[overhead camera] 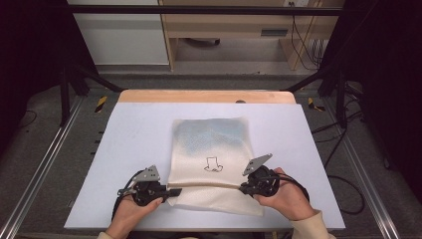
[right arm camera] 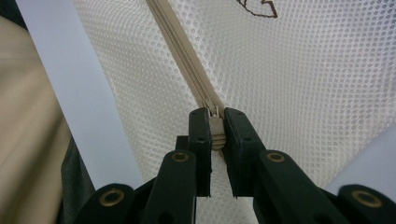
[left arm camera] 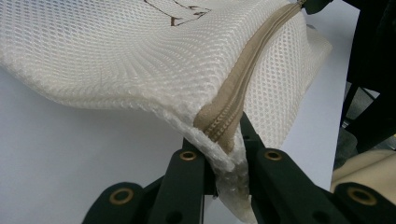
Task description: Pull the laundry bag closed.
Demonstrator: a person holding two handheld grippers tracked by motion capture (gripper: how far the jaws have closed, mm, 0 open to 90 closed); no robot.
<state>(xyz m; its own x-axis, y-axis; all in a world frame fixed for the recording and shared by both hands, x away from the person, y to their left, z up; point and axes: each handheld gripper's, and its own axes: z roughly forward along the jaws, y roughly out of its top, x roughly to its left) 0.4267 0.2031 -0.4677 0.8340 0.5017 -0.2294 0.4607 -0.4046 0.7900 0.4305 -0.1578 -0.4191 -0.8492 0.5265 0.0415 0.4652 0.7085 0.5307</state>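
The left gripper (left arm camera: pixel 224 154) has its jaws clamped on the corner of the mesh bag (left arm camera: pixel 140 60), right at the end of the tan zipper (left arm camera: pixel 243 79). The right gripper (right arm camera: pixel 216 135) is pinched on the zipper pull (right arm camera: pixel 215 128) at the bag's other edge. In the high view the left gripper (overhead camera: pixel 171 191) and right gripper (overhead camera: pixel 243 187) sit at opposite ends of the zipper line, with the zipper (overhead camera: pixel 209 185) stretched between them. The bag (overhead camera: pixel 211 144) lies flat on the table (overhead camera: pixel 129 134), near its front edge, with a small dark outline drawing (overhead camera: pixel 213 165) on its middle. The person's hands hold both grippers from below.
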